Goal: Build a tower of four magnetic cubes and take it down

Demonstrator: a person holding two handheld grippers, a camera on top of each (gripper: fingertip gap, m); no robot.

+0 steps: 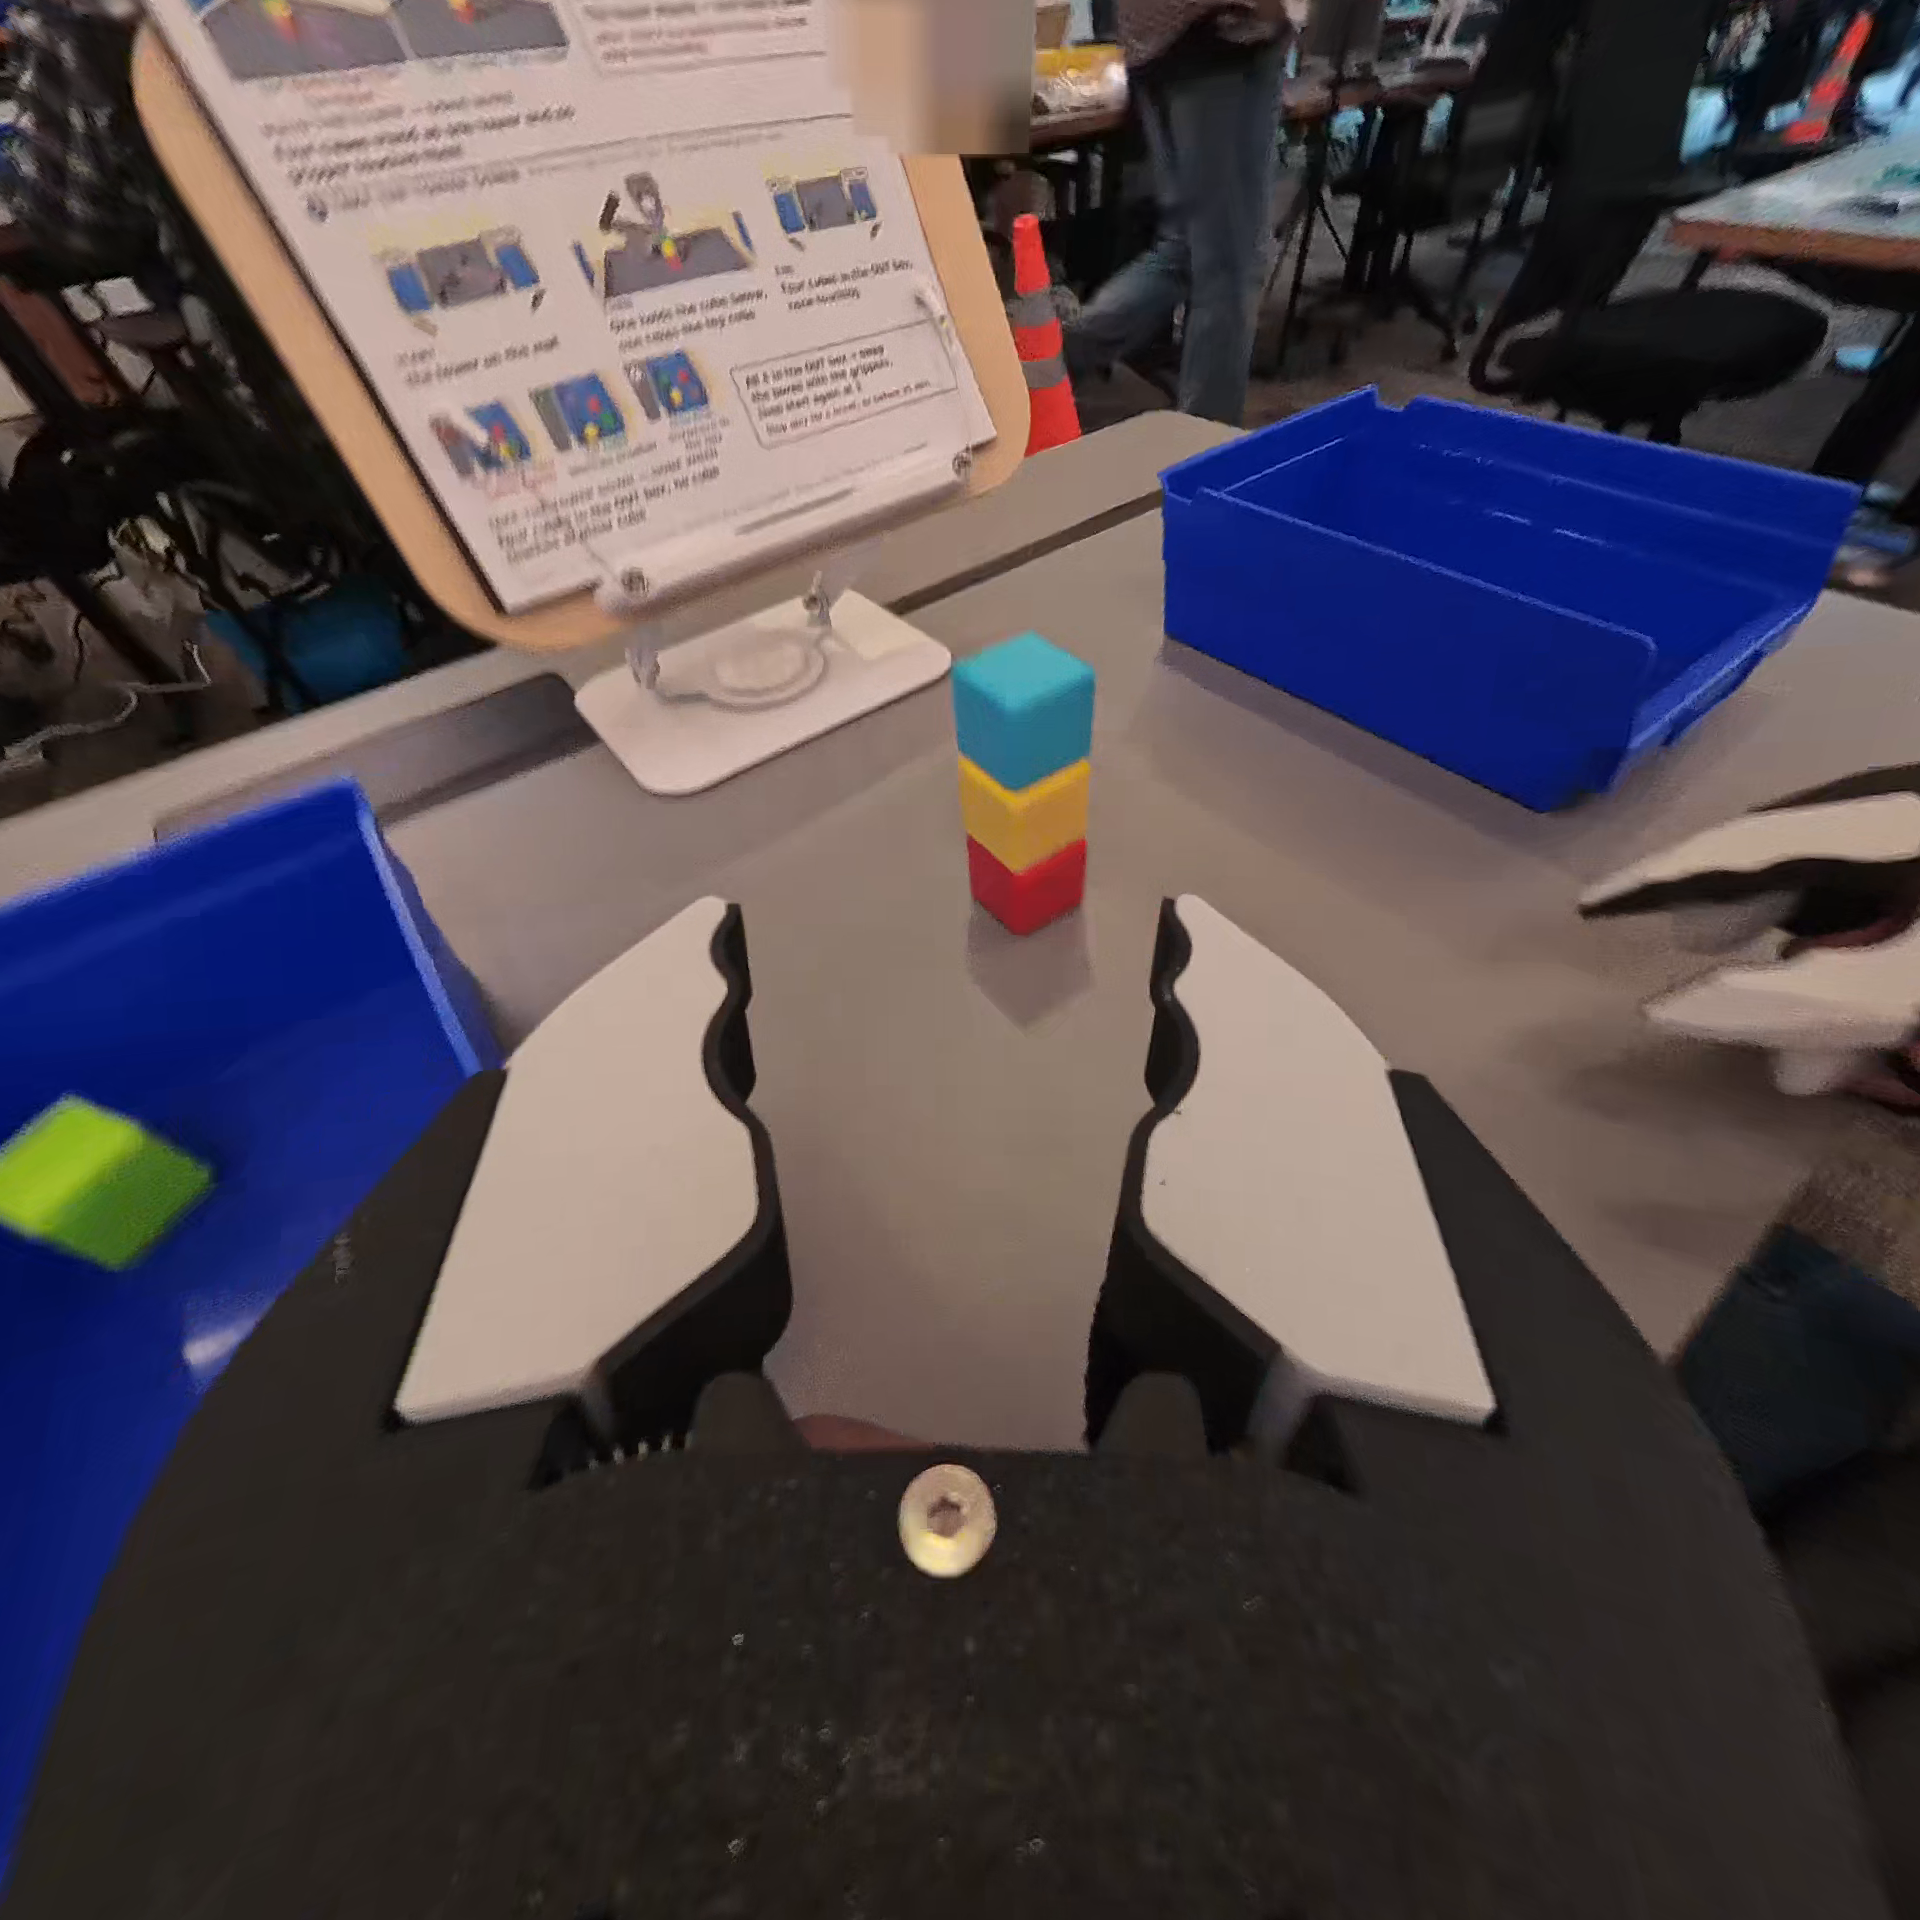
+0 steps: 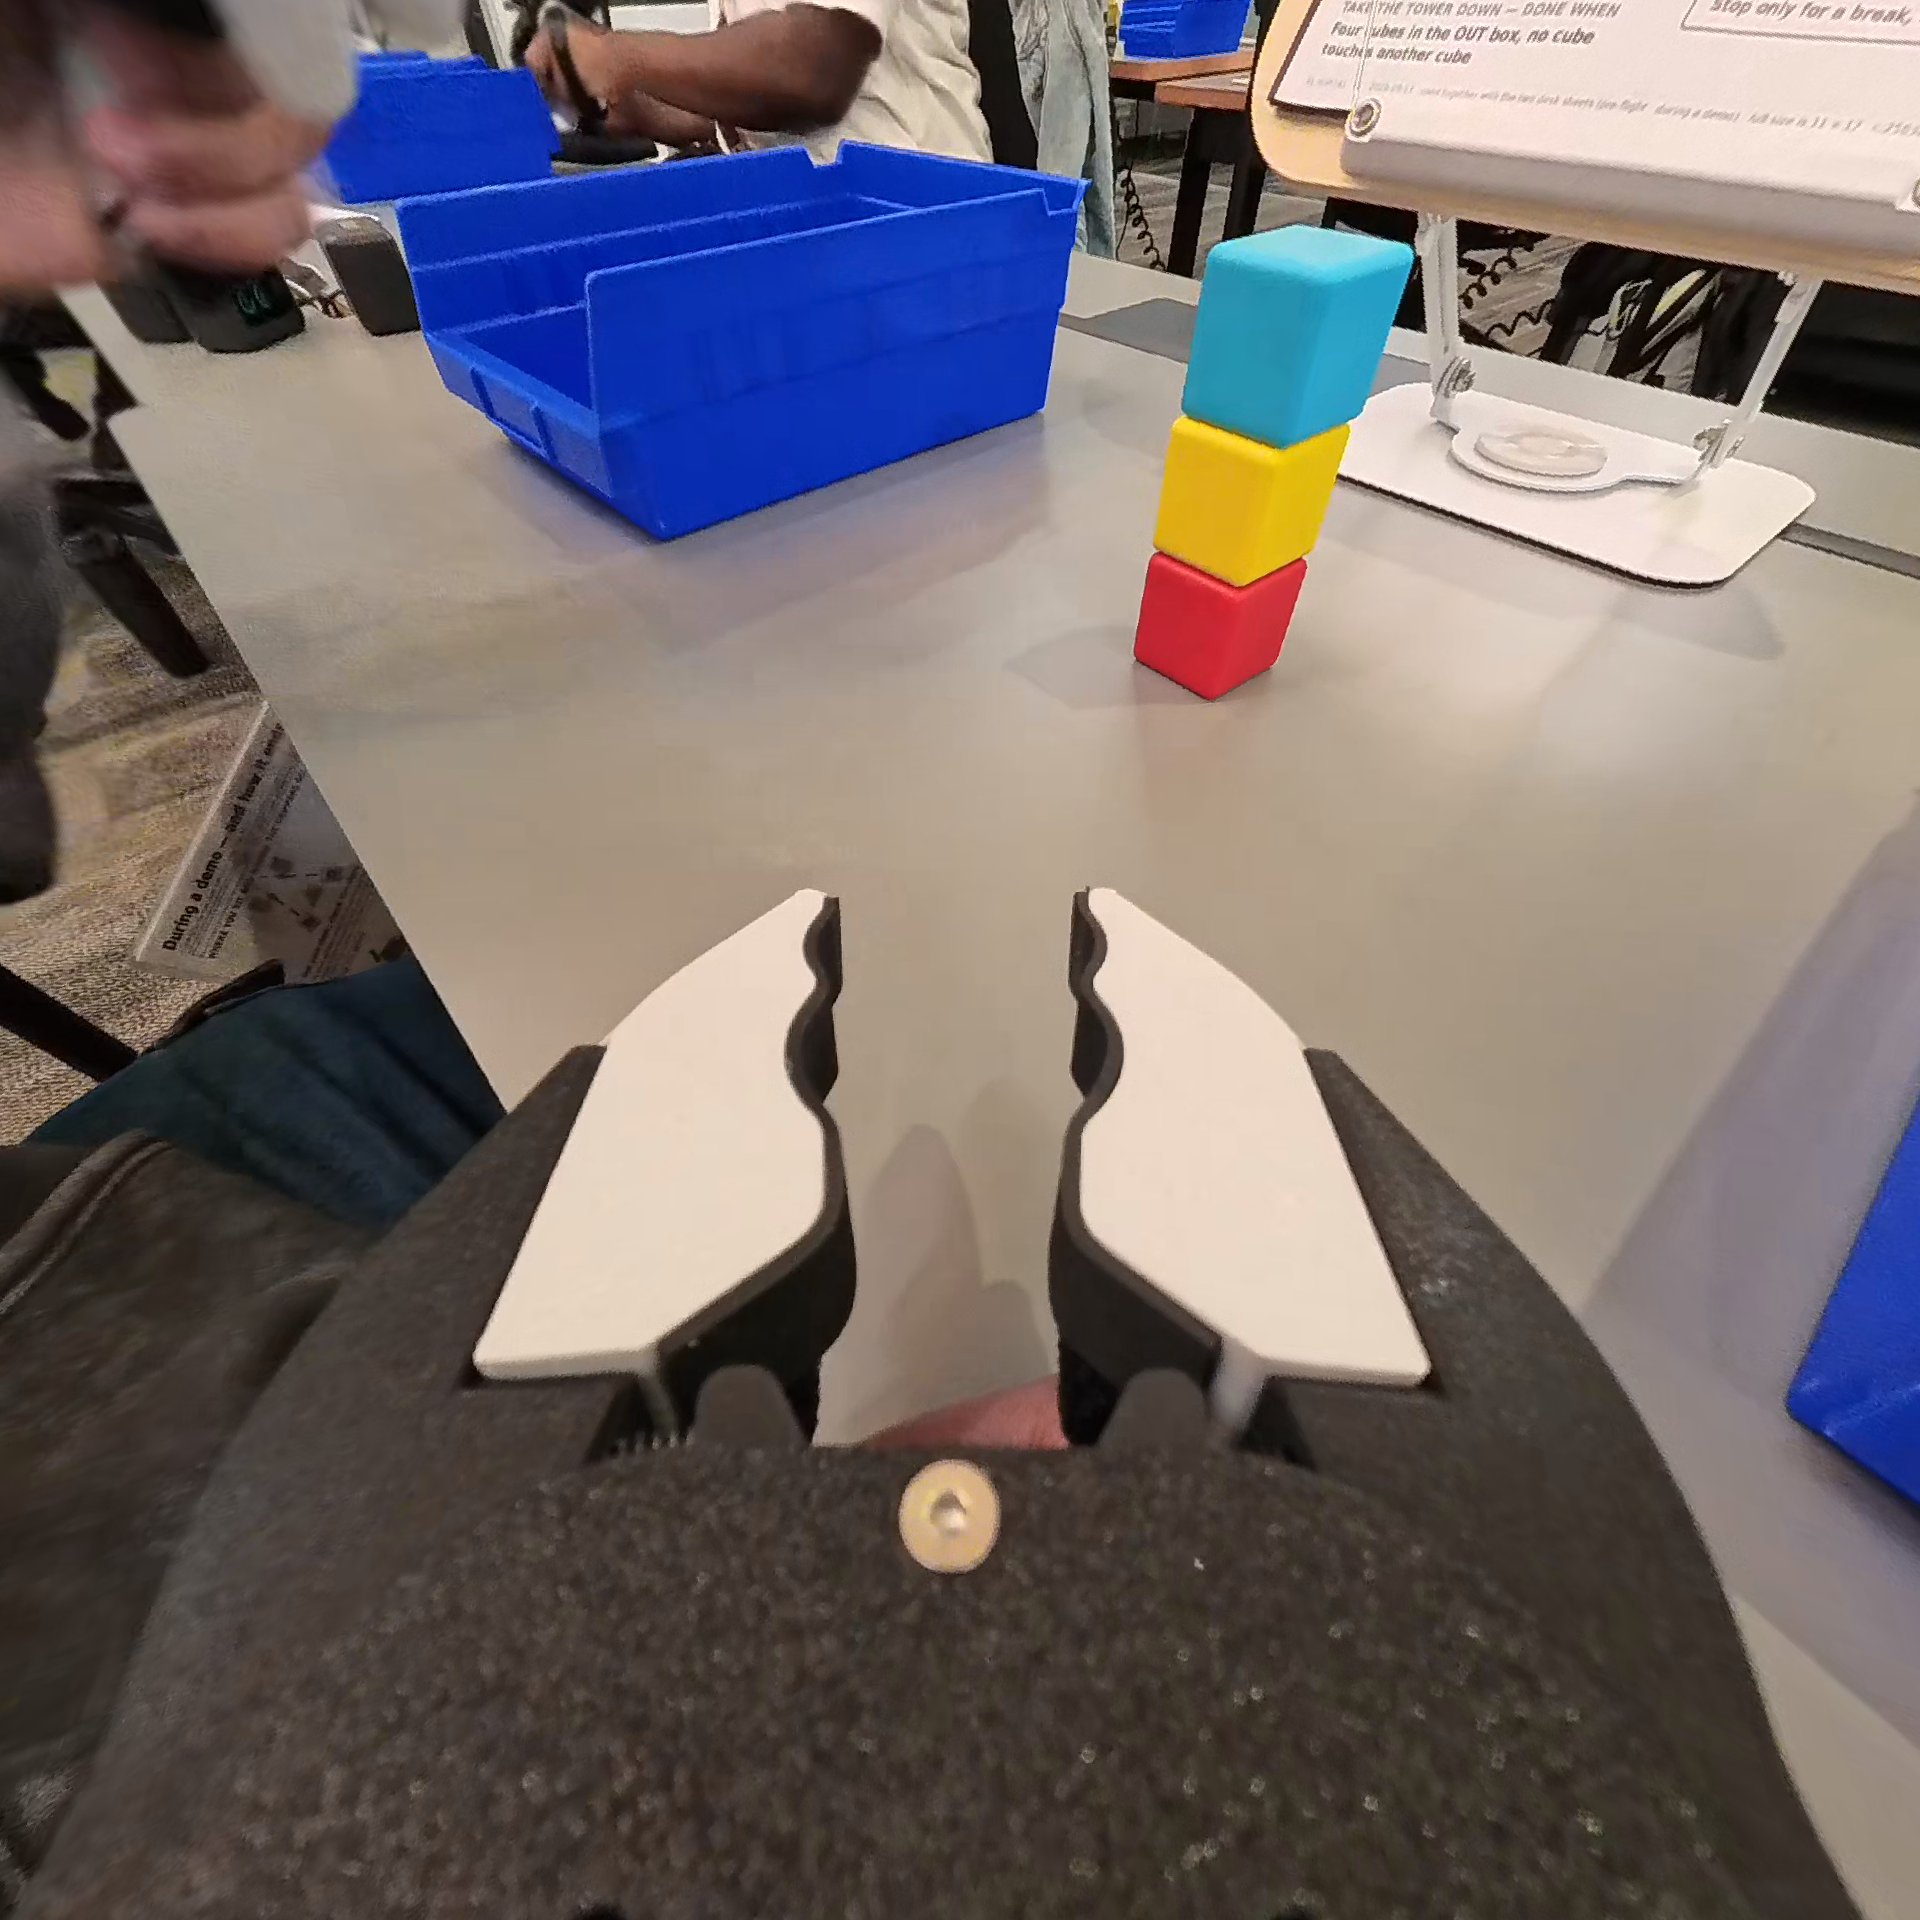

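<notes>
Three magnetic cubes stand as one upright column on the grey surface point(image 1: 894, 1091): a red cube point(image 1: 1027, 883) at the bottom, resting on the surface; a yellow cube point(image 1: 1023, 810) on top of it; and a turquoise cube point(image 1: 1023, 707) on top of that. All three have matte faces and softly rounded edges, and each touches the one below it with its sides roughly lined up. A fourth cube, lime green point(image 1: 99, 1179), lies well apart from the column, inside a blue bin point(image 1: 260, 935) at the left, turned corner-on; motion blur softens its outline.
</notes>
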